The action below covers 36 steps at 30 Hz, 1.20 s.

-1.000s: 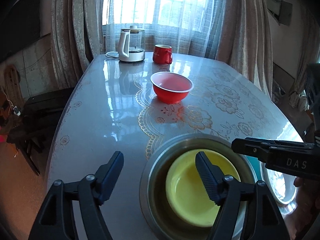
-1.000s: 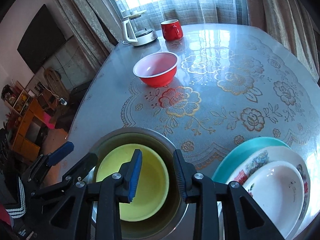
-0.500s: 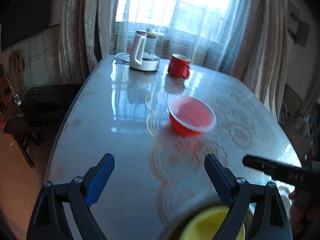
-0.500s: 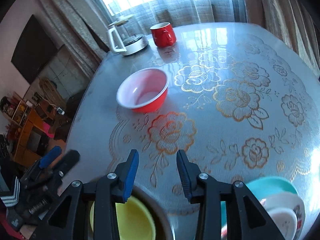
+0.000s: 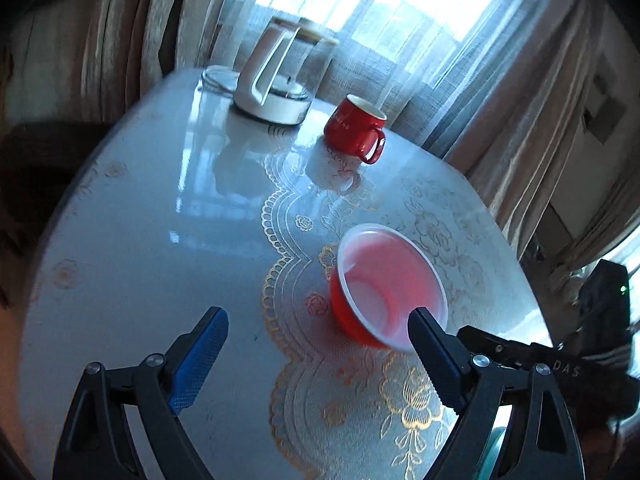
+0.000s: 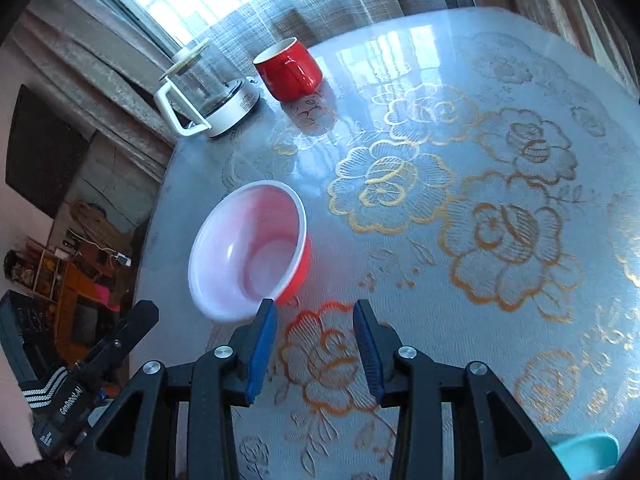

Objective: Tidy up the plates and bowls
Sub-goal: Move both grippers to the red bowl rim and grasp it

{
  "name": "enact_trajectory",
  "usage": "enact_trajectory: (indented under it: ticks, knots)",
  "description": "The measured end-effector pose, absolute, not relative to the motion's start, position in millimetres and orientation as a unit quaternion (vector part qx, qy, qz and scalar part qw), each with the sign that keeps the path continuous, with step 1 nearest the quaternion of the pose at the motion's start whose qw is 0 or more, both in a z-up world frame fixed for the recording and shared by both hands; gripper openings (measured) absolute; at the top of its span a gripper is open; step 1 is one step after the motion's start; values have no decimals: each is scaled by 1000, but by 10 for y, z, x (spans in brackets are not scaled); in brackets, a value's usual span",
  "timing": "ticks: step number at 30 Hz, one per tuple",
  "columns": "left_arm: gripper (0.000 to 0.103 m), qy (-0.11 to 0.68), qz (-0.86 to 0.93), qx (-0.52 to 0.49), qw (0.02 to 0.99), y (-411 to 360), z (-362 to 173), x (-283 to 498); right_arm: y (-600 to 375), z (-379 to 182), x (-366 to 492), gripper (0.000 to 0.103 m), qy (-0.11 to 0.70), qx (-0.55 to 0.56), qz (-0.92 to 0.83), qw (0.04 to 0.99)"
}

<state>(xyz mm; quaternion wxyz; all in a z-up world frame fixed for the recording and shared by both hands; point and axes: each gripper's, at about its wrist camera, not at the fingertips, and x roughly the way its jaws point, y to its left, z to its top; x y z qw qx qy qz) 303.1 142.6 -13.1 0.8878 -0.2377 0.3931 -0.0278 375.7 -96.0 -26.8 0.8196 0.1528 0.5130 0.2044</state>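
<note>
Standing upright on the glossy table [image 6: 500, 80] with its gold-flowered lace cloth is a round red bowl with a pale, whitish inside and rim [image 5: 386, 290], empty as far as the views show. In the left wrist view the left gripper [image 5: 316, 356] hangs above the table with its jaws spread wide; they have just been opening, and nothing is between them. The tip of its right finger [image 5: 430, 354] lies over the bowl's near rim in the picture, but whether it touches cannot be told.

In the right wrist view the right gripper [image 6: 314, 350] has its jaws only partly apart, having just opened a little, with only the flowered cloth seen through the gap. The bowl [image 6: 250, 254] sits just left of and beyond its left finger [image 6: 262, 344].

Farther back, near the curtained window, stand a red enamel mug with a handle [image 6: 288, 69] and a white-handled glass kettle on a white base [image 6: 204, 98], close together and well apart from the bowl. A turquoise plate edge [image 6: 586, 450] shows at the lower right corner.
</note>
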Motion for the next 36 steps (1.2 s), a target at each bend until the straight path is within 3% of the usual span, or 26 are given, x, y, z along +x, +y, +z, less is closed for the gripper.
enact_trajectory:
  ticks: [8, 18, 29, 36]
  knots:
    - [76, 412, -13, -197, 890, 1334, -189, 3282, -757, -382, 4028, 40, 518, 153, 207, 816]
    - [74, 399, -14, -132, 907, 1158, -249, 3332, -598, -483, 4073, 40, 519, 137, 215, 816]
    - [55, 400, -7, -123, 908, 1126, -283, 3352, -573, -486, 4021, 24, 512, 108, 222, 823]
    - [39, 400, -13, -108, 910, 1060, -307, 3355, -585, -503, 3982, 23, 508, 100, 229, 824]
